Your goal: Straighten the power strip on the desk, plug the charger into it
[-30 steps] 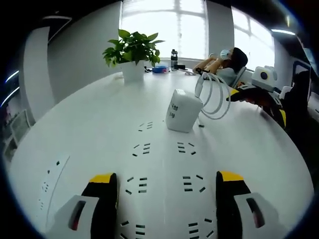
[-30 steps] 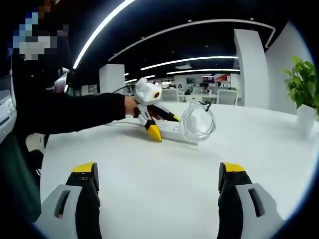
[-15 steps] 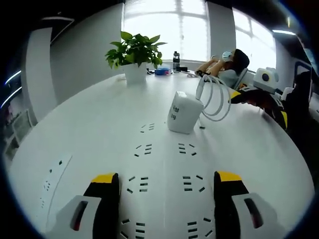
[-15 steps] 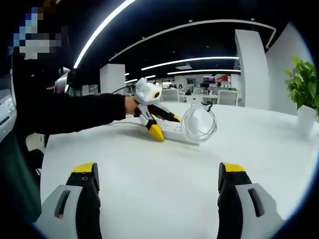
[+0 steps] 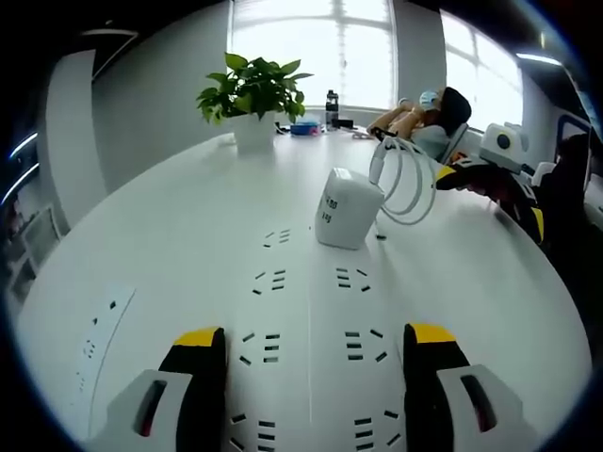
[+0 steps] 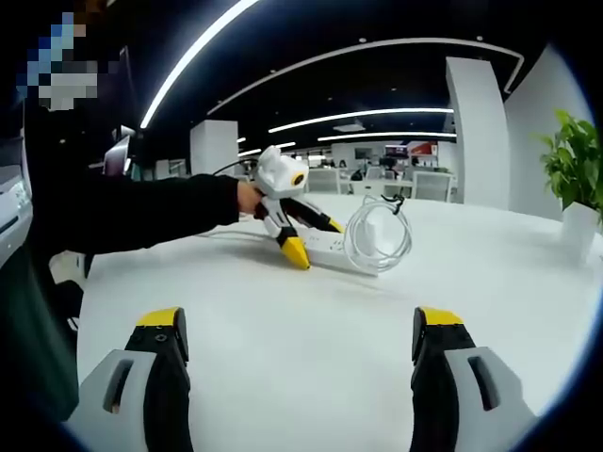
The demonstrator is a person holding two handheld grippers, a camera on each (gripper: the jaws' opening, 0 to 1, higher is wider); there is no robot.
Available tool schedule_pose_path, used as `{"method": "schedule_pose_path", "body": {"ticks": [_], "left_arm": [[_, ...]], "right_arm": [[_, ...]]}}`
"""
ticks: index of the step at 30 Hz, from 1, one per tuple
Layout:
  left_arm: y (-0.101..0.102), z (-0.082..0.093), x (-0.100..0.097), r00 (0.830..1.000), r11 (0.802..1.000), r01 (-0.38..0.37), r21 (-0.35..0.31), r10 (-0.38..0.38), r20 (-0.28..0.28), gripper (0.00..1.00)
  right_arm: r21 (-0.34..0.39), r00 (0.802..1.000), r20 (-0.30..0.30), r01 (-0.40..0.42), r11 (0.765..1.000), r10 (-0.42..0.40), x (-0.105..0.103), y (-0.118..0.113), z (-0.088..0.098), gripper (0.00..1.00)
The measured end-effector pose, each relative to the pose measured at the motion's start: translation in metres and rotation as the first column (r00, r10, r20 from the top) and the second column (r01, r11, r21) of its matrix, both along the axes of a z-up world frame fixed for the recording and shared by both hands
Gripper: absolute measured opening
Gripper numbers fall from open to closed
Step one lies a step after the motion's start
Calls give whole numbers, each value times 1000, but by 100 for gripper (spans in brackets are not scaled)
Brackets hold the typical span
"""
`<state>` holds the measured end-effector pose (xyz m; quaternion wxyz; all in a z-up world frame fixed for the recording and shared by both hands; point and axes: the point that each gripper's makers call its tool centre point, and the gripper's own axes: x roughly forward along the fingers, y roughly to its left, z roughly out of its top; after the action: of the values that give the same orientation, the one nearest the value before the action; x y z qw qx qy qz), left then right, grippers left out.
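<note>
The white power strip (image 5: 311, 282) lies on the white desk and runs away from me between the jaws of my left gripper (image 5: 311, 344), which is open and low over its near end. A white charger block (image 5: 344, 209) stands at the strip's far end, with its coiled white cable (image 5: 407, 179) beside it. In the right gripper view, a hand in a black sleeve holds the left gripper (image 6: 313, 238) at the strip (image 6: 325, 247), with the cable coil (image 6: 377, 235) to its right. My right gripper (image 6: 301, 330) is open above bare desk, well short of them.
A potted plant (image 5: 250, 89) stands at the desk's far side, with a bottle (image 5: 329, 108) and small items near it. A seated person (image 5: 429, 118) is behind the desk. A flat white socket panel (image 5: 99, 330) lies at the left. The right gripper (image 5: 490, 198) shows at the right edge.
The left gripper view has drifted slightly. Charger, cable and strip stay where they were, and both grippers remain open.
</note>
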<state>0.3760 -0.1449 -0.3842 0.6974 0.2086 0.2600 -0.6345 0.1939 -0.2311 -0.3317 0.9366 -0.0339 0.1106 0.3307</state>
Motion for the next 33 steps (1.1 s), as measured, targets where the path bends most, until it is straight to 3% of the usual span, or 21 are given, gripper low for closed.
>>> {"method": "schedule_pose_path", "body": {"ticks": [33], "left_arm": [[14, -1, -23, 1000, 999, 26, 29, -26, -4, 78]], "right_arm": [[-12, 1000, -11, 0, 1000, 0, -3, 3, -4, 99]]}}
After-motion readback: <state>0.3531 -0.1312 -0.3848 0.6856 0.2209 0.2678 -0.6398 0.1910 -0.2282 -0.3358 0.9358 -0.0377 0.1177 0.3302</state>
